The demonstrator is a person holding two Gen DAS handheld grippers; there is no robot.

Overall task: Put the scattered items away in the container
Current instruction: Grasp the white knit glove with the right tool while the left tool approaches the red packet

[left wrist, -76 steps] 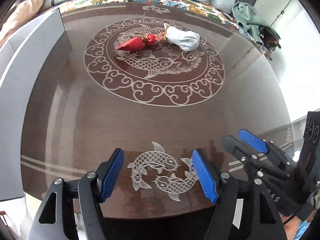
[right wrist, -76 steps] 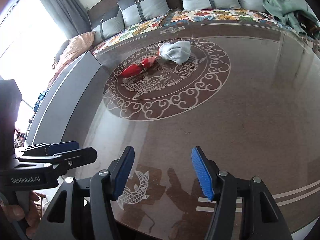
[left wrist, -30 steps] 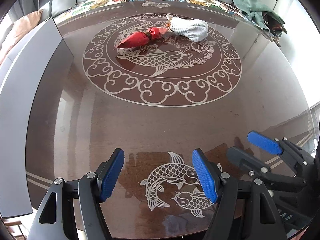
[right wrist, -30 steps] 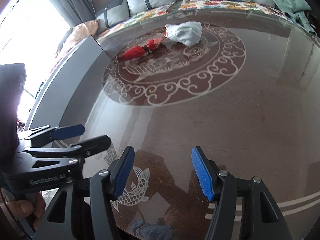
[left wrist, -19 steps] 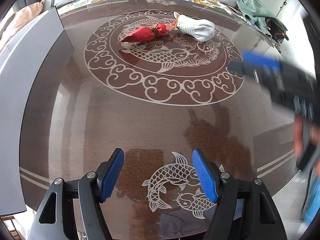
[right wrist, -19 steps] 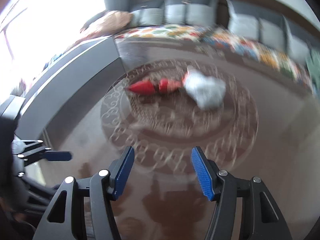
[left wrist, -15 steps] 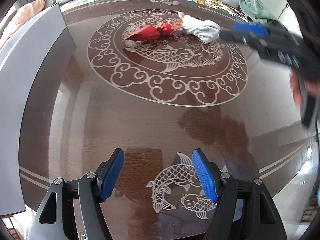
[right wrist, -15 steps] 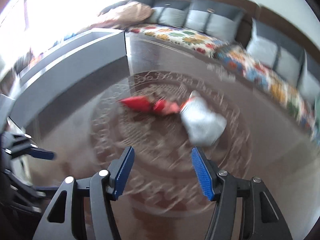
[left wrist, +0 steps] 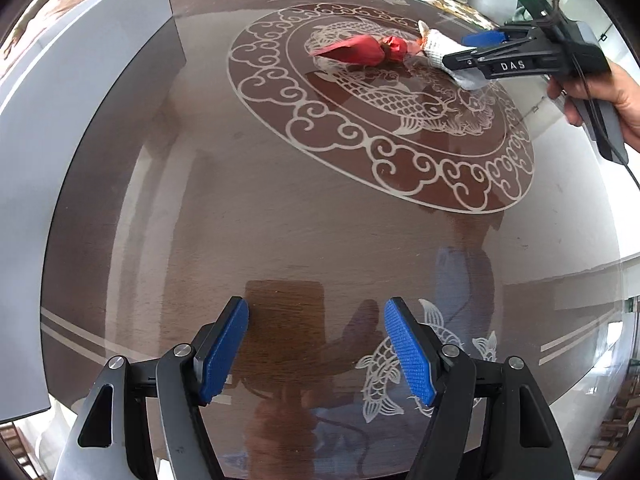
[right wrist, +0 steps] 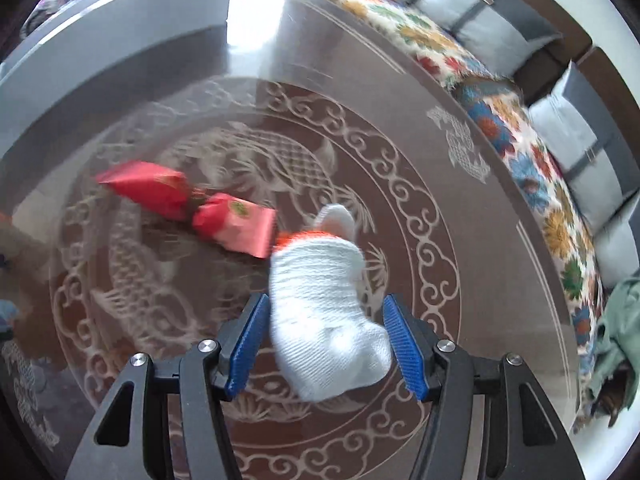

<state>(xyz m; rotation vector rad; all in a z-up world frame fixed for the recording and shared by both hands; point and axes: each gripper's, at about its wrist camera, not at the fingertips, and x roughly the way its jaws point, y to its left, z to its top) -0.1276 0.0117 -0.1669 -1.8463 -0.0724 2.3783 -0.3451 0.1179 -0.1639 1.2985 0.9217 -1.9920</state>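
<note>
With our right gripper (right wrist: 324, 344) spread wide around the white sock (right wrist: 324, 320), we should lower squarely before squeezing, while our left gripper (left wrist: 316, 352) waits wide and empty.

Table (left wrist: 280, 208) glossy dark wood (mirror-like); sock (right wrist: 324, 320) ribbed white knit; wrapper (right wrist: 160, 190) crinkled red paper.

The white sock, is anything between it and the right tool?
Nothing visible. The white sock lies on the table directly between the right tool's open fingers; the red wrapper lies beyond it.
</note>
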